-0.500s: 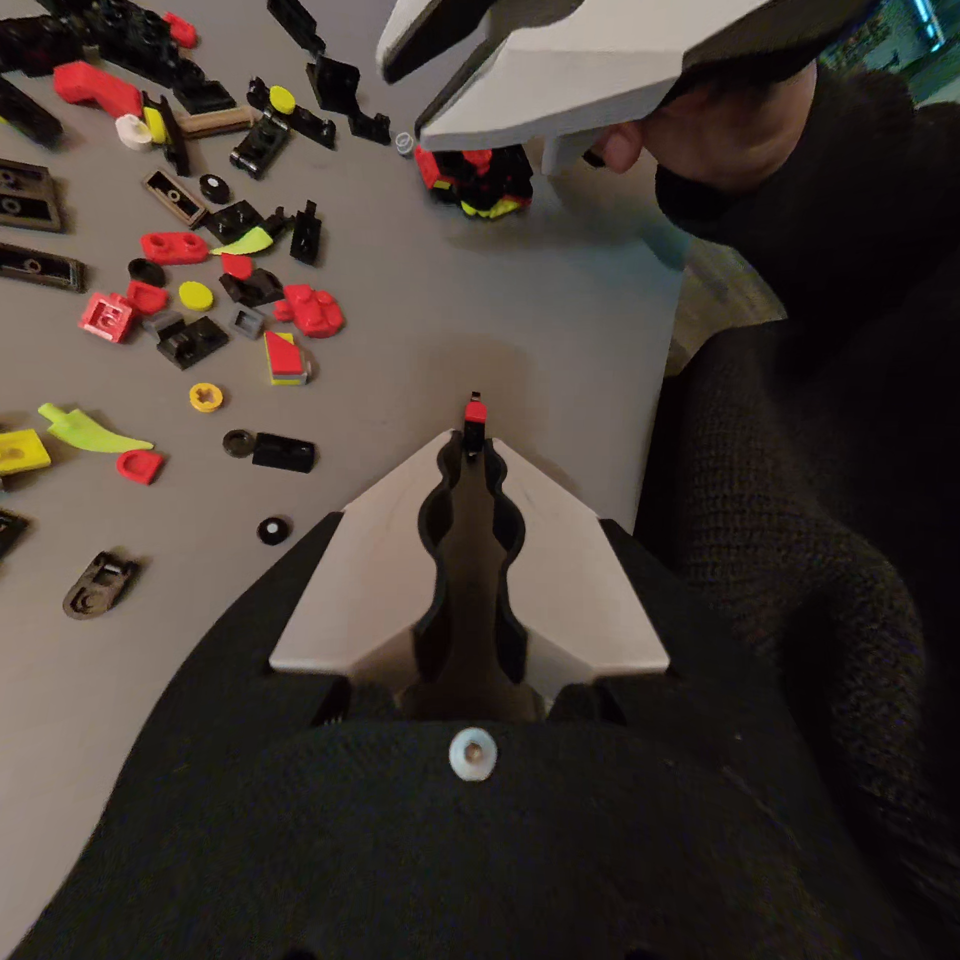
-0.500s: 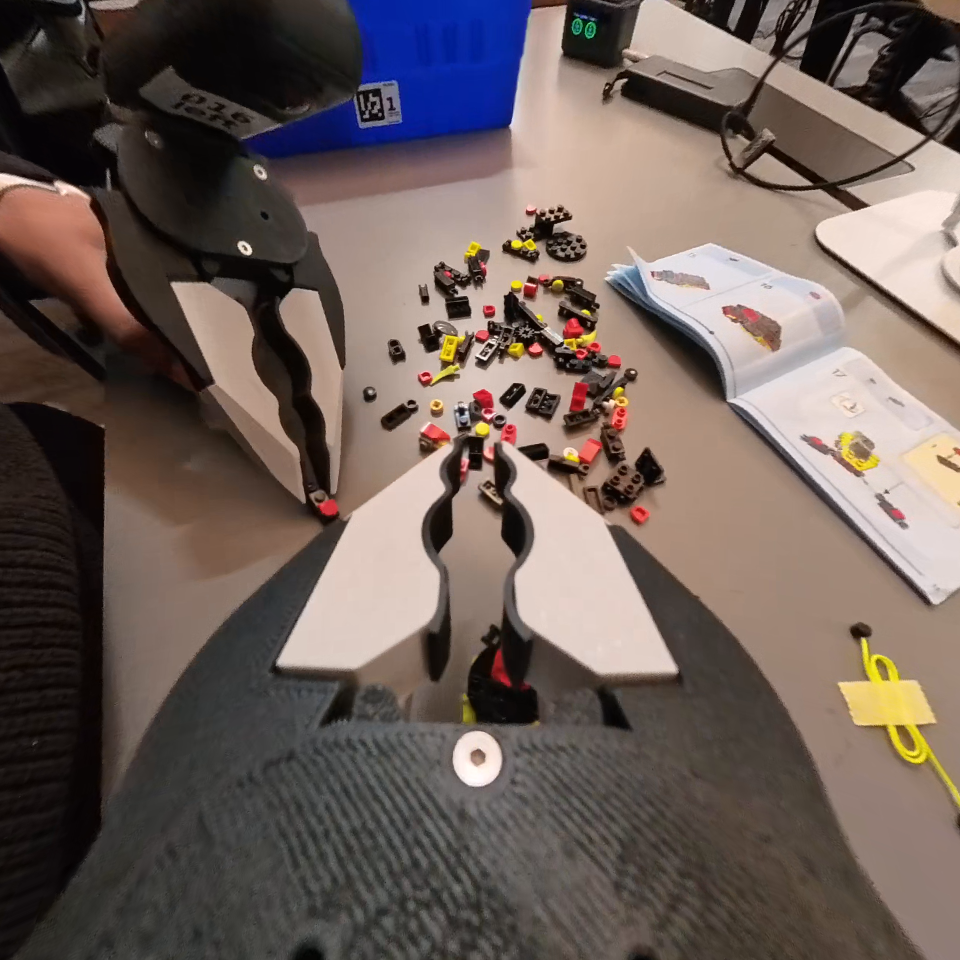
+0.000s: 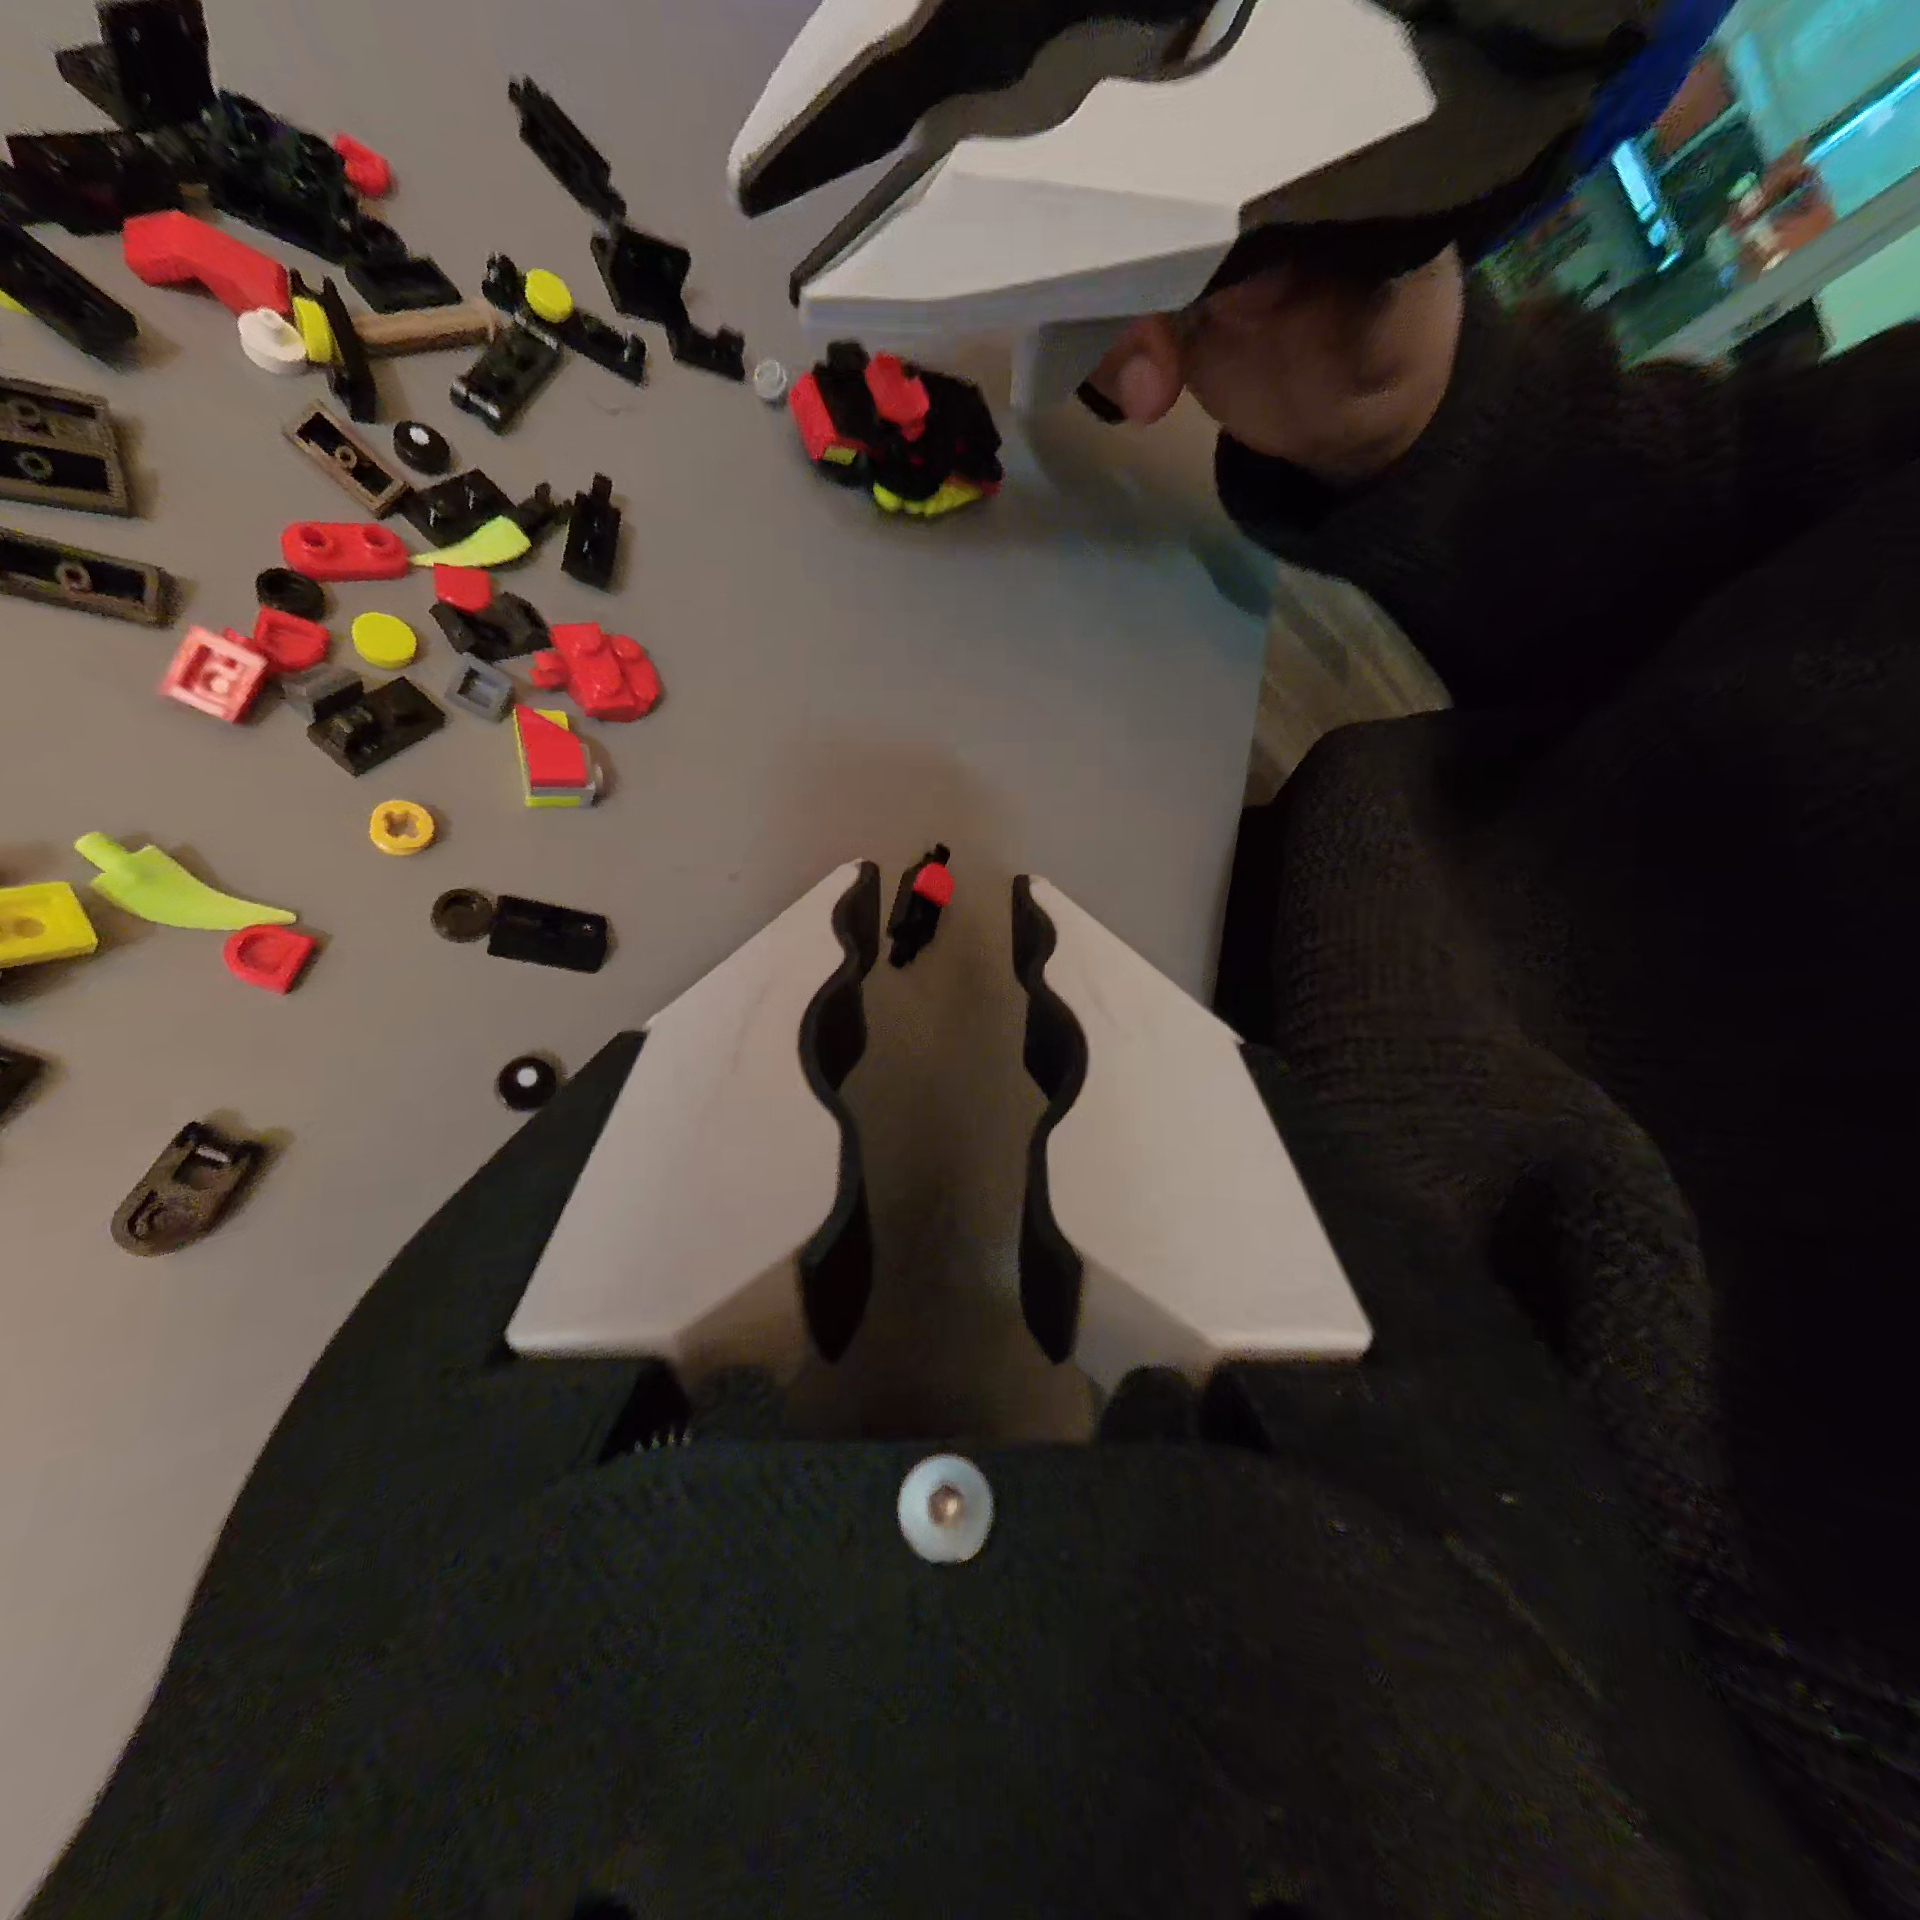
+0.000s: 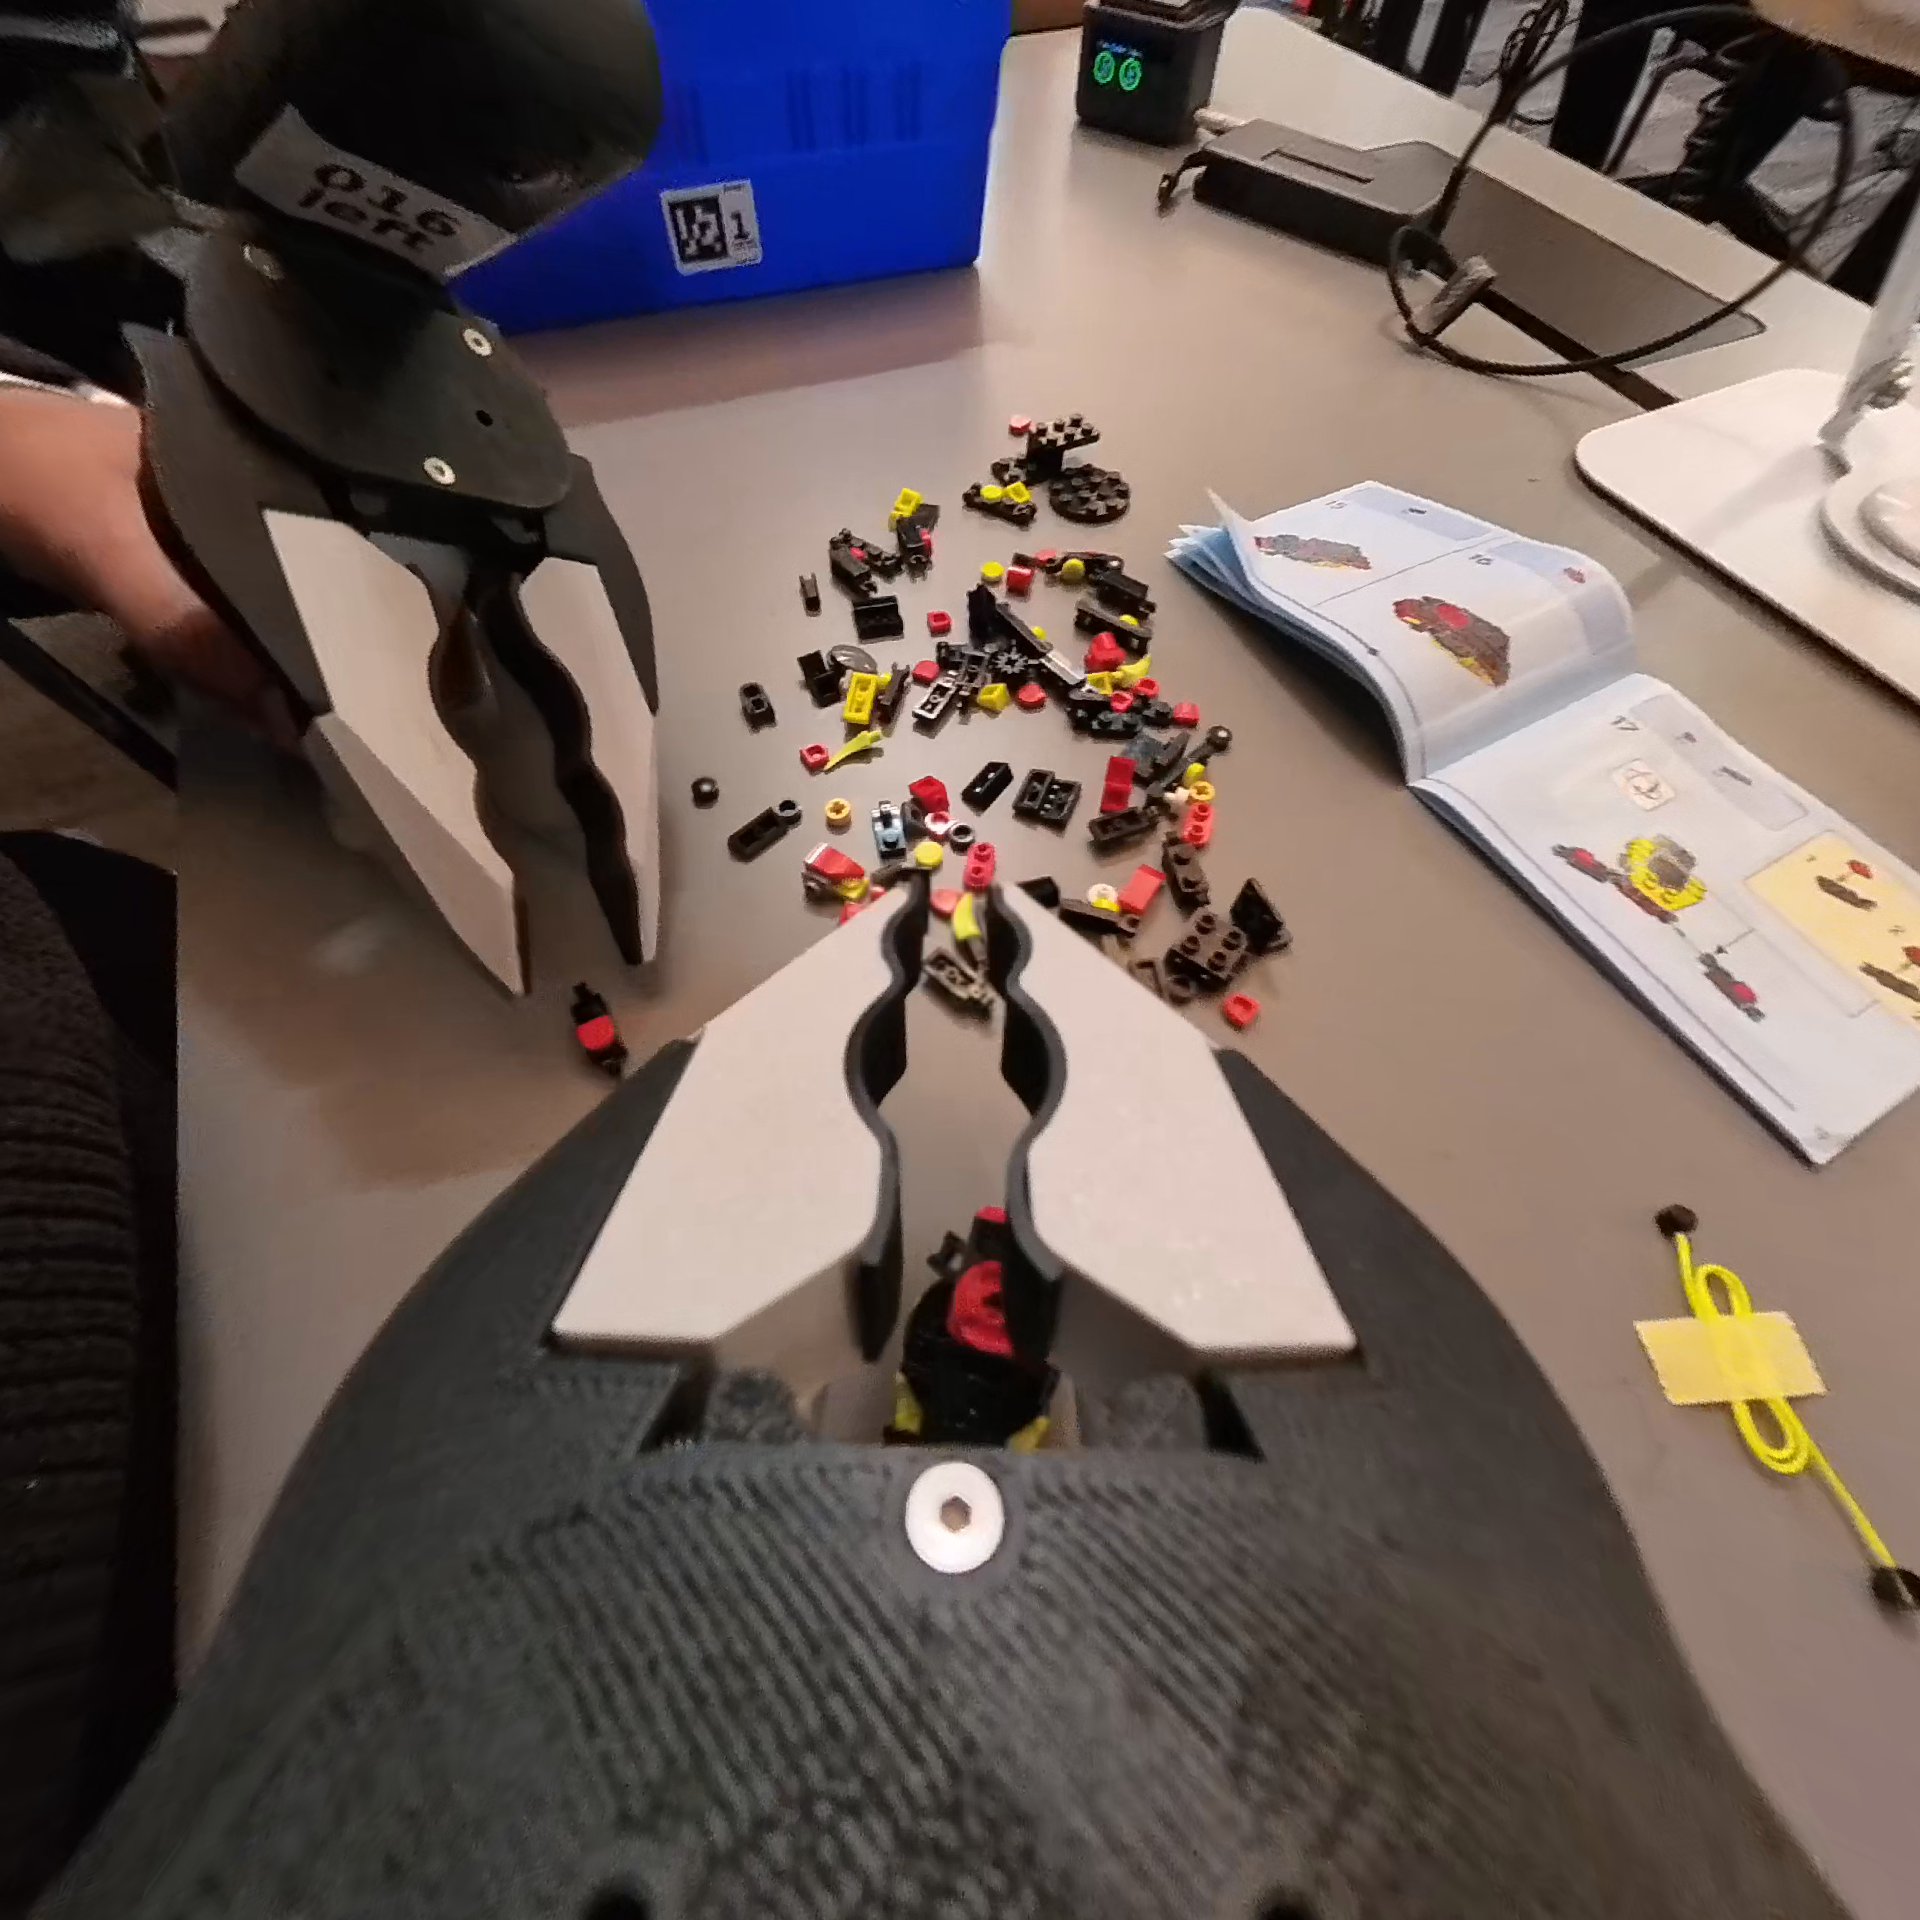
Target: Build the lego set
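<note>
The left gripper (image 3: 935, 883) now stands spread, its pads clear of the small black-and-red piece (image 3: 920, 906) that it pinched at its tips half a second ago; the piece lies loose on the grey table (image 3: 935, 644) between the fingertips, closer to the left one. From the right wrist view the same piece lies on the table just below those raised tips, and the left gripper has lifted off it. The right gripper (image 4: 956, 914) hovers with its jaws a little apart and nothing between the pads (much as before), above a black, red and yellow assembly (image 3: 899, 442). The piece is a slim black bar with a red cap. Loose bricks (image 4: 997, 707) lie scattered beyond, an open instruction booklet (image 4: 1558, 748) to their right.
</note>
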`<move>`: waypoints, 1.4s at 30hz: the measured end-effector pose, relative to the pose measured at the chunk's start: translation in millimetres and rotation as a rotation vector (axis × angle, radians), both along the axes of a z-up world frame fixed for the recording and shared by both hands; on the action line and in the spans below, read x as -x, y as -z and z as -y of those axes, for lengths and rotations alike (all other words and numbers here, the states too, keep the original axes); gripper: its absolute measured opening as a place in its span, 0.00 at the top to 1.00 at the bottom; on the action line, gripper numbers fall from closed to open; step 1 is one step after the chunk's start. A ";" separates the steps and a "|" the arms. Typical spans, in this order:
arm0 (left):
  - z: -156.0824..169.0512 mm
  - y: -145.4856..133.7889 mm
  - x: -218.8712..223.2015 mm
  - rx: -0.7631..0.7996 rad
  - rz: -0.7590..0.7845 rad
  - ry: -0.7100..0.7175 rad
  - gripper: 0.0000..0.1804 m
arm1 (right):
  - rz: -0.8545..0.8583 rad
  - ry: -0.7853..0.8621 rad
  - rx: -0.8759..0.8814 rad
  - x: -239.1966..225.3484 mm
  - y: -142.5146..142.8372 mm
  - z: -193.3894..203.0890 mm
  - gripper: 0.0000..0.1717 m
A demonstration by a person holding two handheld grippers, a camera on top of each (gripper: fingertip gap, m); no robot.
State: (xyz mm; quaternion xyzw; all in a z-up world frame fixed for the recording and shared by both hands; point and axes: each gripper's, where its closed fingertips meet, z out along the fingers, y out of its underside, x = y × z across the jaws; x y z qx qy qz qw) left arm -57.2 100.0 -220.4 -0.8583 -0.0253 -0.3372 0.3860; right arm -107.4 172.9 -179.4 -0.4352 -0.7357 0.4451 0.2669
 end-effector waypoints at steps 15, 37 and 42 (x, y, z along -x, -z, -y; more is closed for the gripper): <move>-6.4 -19.3 25.3 -0.064 0.173 -0.147 0.87 | 0.014 -0.018 -0.023 -0.8 6.8 3.2 0.94; 52.6 -71.2 189.9 -0.207 -0.796 -0.946 1.00 | -0.157 0.116 -0.093 1.0 -30.5 -16.6 1.00; 48.0 -64.9 182.2 -0.198 -0.680 -0.932 1.00 | -0.164 0.161 -0.126 0.7 -32.1 -23.3 1.00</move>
